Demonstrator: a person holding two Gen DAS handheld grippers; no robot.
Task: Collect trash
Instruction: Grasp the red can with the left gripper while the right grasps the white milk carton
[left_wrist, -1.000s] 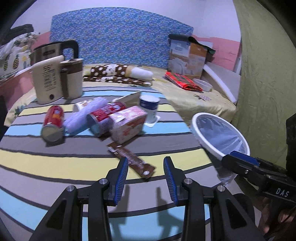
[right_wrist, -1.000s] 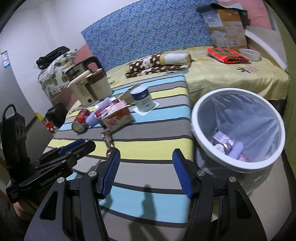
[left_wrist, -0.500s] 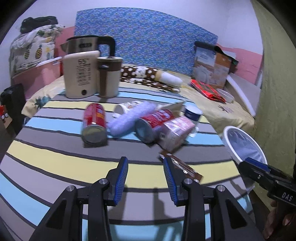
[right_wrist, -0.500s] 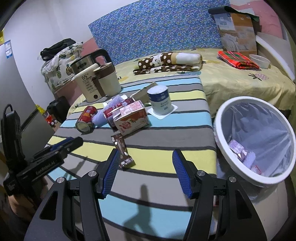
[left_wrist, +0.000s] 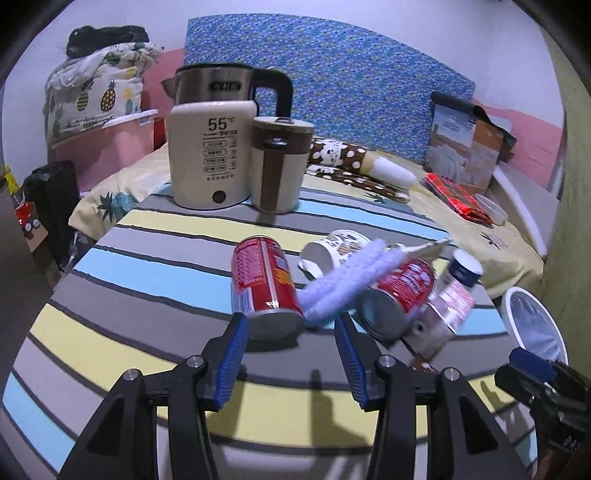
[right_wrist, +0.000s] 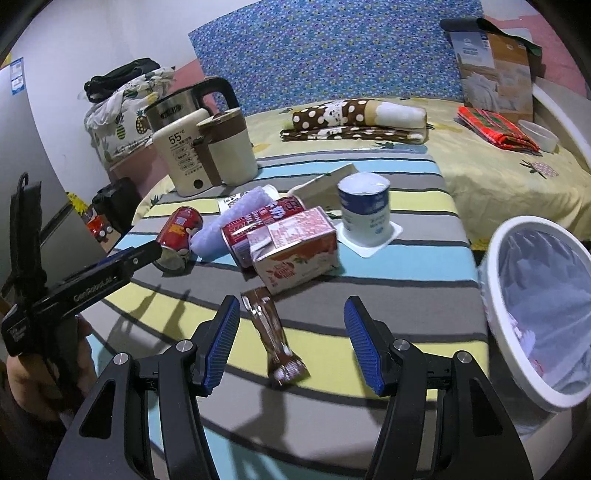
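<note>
Trash lies in a heap on the striped table (left_wrist: 129, 280). A red can (left_wrist: 264, 288) lies on its side just beyond my open, empty left gripper (left_wrist: 290, 345). Beside it are a lilac fuzzy roll (left_wrist: 347, 280), a second red can (left_wrist: 399, 295) and a juice carton (right_wrist: 293, 253). My right gripper (right_wrist: 291, 325) is open and empty, with a brown snack wrapper (right_wrist: 273, 334) lying between its fingers on the table. A white bin (right_wrist: 535, 310) with a bag liner stands to the right, with scraps inside.
A cream kettle (left_wrist: 210, 155) and a brown-and-cream mug (left_wrist: 279, 166) stand at the table's far side. A white-and-blue cup (right_wrist: 365, 210) stands on a coaster. A patterned mug (left_wrist: 336, 249) lies tipped. A bed with folded blankets lies behind.
My left gripper has swung left and forward, from the brown wrapper to the red can. My right gripper has moved forward and left, so the wrapper now lies between its fingers.
</note>
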